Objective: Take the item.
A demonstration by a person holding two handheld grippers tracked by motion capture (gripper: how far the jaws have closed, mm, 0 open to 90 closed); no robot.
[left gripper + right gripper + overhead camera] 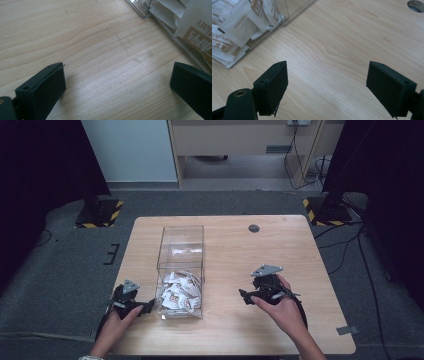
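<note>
clear box (180, 251) | upright, table's left-centre | white-brown sachets (179, 291) heaped at near end

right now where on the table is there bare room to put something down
The widest bare patch of the light wooden table lies between the clear plastic box of white sachets and the right gripper, reaching back to the round grey grommet. The strip left of the box is narrow, and the left gripper crowds its near end.

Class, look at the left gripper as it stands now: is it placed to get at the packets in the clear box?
Probably not directly. The left gripper, jaws open, sits beside the clear box, whose wall stands between it and the packets. The top looks open, so lifting over seems necessary.
</note>
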